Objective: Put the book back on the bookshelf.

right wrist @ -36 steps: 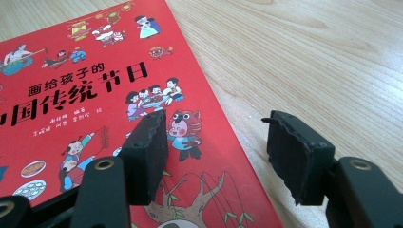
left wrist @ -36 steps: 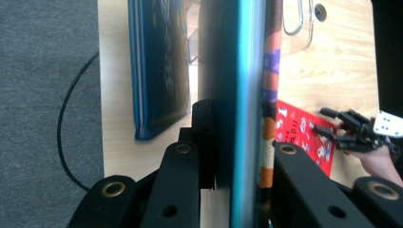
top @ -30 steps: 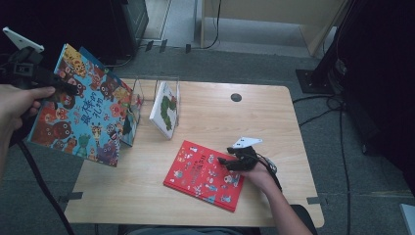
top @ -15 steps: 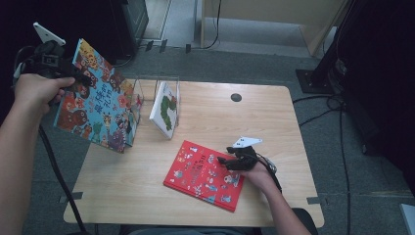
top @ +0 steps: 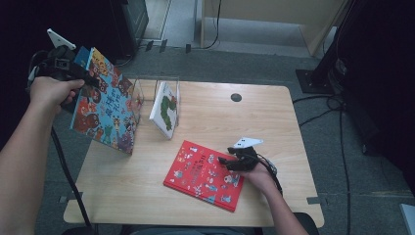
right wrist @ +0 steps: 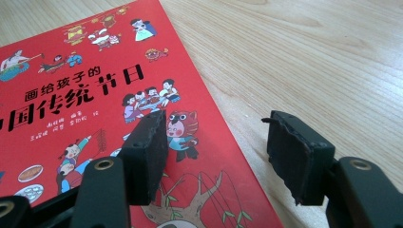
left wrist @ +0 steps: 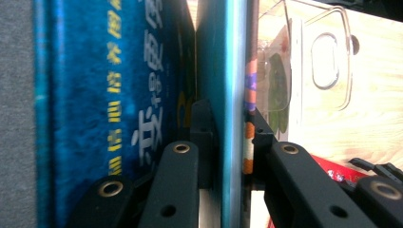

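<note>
High view: pale wood-grain tabletop (top: 274,122) on grey floor. Left gripper (top: 73,73) pinches blue picture book (top: 105,107), now swung nearer clear acrylic stand (top: 166,98) than before. Right gripper (top: 230,161) spread, resting at right edge of glossy red book (top: 200,174) near stand.

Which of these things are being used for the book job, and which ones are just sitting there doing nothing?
In use:
- blue picture book, gripped by the left gripper, lifted off the table's left end
- clear book rack, with a white book standing inside
- red book lying flat, right gripper open at its edge

Just lying about:
- cables on the floor
- round hole in the table
</note>
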`<state>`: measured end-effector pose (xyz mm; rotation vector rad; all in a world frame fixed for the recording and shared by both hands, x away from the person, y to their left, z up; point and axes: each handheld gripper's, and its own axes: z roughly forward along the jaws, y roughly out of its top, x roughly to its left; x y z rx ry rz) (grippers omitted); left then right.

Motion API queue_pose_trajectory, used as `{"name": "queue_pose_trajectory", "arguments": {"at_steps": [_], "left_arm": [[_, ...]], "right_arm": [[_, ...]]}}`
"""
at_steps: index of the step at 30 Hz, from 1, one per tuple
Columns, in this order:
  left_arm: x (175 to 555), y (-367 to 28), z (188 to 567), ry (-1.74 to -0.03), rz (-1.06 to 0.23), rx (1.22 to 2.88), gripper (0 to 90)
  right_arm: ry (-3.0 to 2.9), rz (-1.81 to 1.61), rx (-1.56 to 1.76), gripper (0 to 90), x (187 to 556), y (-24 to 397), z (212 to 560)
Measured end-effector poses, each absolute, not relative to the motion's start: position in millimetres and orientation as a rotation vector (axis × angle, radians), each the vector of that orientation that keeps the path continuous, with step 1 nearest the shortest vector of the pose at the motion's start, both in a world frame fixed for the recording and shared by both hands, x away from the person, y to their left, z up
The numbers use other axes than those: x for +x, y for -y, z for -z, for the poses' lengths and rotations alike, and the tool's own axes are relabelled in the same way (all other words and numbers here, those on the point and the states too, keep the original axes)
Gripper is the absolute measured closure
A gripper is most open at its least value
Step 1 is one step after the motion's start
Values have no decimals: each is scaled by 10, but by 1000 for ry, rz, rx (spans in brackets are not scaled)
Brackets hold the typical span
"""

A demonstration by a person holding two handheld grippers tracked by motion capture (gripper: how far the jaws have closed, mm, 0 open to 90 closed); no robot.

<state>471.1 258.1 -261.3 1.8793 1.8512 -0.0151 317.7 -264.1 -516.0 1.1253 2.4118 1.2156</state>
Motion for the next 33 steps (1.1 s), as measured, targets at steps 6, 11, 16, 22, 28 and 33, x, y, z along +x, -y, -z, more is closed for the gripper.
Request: {"name": "queue_pose_trajectory", "arguments": {"at_steps": [6,11,16,22,28,33], "left_arm": [[4706,-2549,2582,-1847,3,1896,796],[4685,-2600,2436,-1821,-11,1837,762],[4631,-2639,2359,-1817,-48,1848,704],[4549,-2661,2290,-1757,-26,1846,676],[4500,-2594,2337,-1721,4,1866,601],[4401,-2516,2374,-1666,12,1867,565]], "right_arm": [[-2412,-1216,1120,394,3174,2641,5160],[-2412,-1217,1119,393,3177,2643,5161],[-2415,-1218,1127,394,3180,2647,5160],[-2417,-1216,1132,395,3178,2648,5158],[-2416,-1218,1144,396,3179,2650,5158],[-2427,-1201,1179,418,3192,2672,5136]]}}
